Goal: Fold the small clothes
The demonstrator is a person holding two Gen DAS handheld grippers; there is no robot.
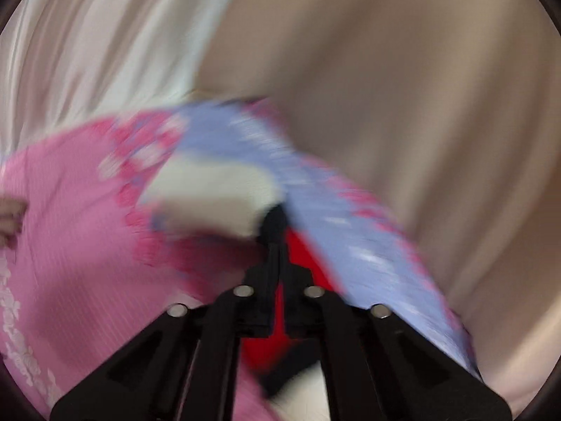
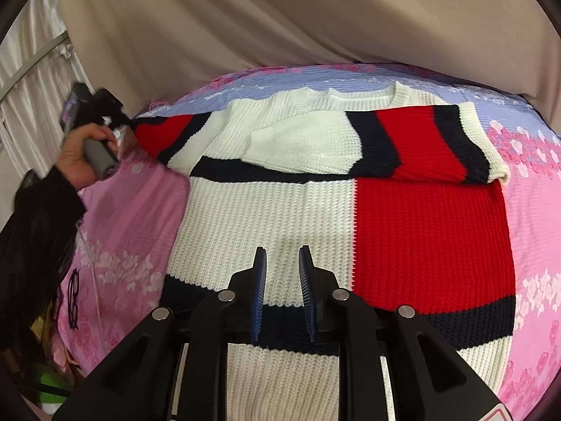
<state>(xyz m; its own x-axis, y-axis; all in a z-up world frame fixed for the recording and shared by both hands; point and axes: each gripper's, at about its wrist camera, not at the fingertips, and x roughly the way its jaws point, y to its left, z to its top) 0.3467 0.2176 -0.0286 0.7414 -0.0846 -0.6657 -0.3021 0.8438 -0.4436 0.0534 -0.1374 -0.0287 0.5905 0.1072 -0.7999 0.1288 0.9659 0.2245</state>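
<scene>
Your left hand-held gripper (image 2: 128, 124) is clamped on the sweater's (image 2: 266, 217) sleeve at the bed's (image 2: 129, 210) left edge. Your right hand-held gripper (image 2: 282, 259) hovers, jaws apart and empty, over the sweater's near hem.

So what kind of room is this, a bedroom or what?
Probably a bedroom: the sweater lies on a bed with a pink and lilac floral sheet, with a beige drape hanging behind it.
</scene>
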